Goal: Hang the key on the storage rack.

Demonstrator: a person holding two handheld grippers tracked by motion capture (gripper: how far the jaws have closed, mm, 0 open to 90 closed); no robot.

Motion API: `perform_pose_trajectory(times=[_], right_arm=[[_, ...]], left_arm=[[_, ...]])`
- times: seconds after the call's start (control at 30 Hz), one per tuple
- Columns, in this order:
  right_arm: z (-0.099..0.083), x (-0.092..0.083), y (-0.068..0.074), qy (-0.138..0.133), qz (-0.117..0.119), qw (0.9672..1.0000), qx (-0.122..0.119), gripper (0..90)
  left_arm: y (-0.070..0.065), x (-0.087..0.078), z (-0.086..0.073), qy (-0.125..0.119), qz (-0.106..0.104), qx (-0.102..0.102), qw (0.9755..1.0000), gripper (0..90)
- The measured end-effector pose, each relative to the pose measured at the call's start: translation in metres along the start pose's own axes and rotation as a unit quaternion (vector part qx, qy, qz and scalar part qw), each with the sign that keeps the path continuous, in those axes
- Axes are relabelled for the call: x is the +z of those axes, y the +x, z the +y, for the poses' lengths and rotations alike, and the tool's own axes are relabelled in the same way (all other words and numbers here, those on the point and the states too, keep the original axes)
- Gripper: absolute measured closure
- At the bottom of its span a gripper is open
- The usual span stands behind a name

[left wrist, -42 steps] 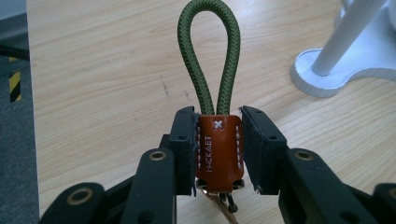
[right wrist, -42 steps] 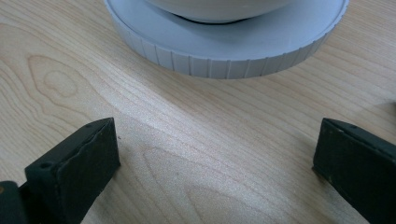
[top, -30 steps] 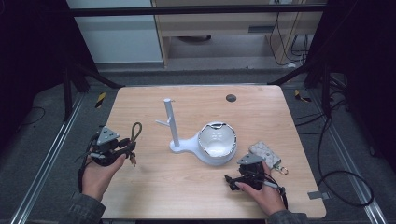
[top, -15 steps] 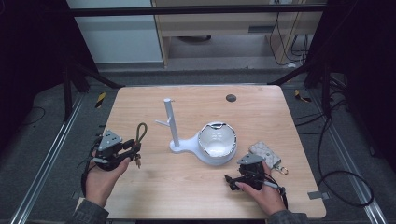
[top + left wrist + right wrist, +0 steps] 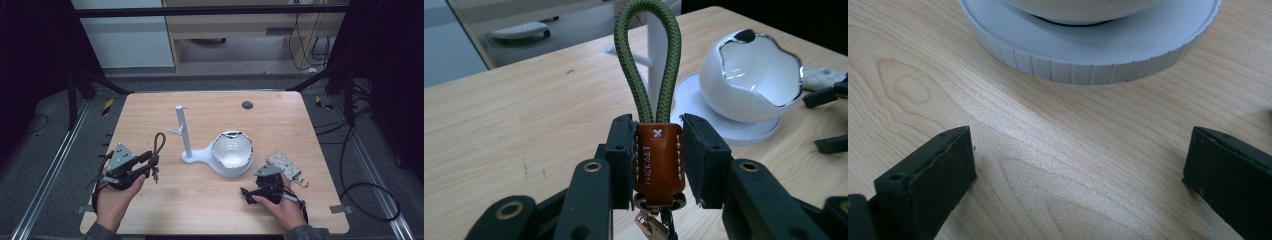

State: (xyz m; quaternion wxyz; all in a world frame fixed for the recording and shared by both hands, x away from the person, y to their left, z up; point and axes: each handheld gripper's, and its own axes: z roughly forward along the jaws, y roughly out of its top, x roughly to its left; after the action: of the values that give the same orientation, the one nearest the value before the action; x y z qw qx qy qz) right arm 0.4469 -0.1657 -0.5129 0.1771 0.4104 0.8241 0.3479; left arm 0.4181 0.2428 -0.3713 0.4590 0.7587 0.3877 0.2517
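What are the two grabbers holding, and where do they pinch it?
The left gripper holds a key strap by its brown leather tab, green loop pointing up. The right gripper holds nothing; its fingers stand apart over the table.

Left gripper (image 5: 150, 162) at table's (image 5: 210, 210) left side, clamped on green cord key strap (image 5: 158, 145). White stand with post and bowl (image 5: 220, 152) at centre. Right gripper (image 5: 246, 192) near front, grey wallet (image 5: 285, 165) just beside it

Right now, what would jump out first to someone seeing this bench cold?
The green cord keychain with its brown leather tab, clamped upright in the left gripper at the table's left. Next, the white stand mid-table, a post joined to a glossy egg-shaped bowl. The right gripper rests open before it.
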Motion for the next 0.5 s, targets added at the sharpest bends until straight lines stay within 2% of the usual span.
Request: perform_pose_trajectory(times=[0.1, 0.5], right_arm=[[0.0, 0.0, 0.0, 0.0, 0.0, 1.0, 0.0, 0.3], [0.0, 0.0, 0.0, -0.002, 0.0, 1.0, 0.0, 0.2]], left_arm=[[-0.005, 0.0, 0.004, -0.009, -0.005, 0.002, 0.9999, 66.2], [-0.014, 0.008, 0.016, -0.012, -0.017, 0.011, 0.9997, 66.1]])
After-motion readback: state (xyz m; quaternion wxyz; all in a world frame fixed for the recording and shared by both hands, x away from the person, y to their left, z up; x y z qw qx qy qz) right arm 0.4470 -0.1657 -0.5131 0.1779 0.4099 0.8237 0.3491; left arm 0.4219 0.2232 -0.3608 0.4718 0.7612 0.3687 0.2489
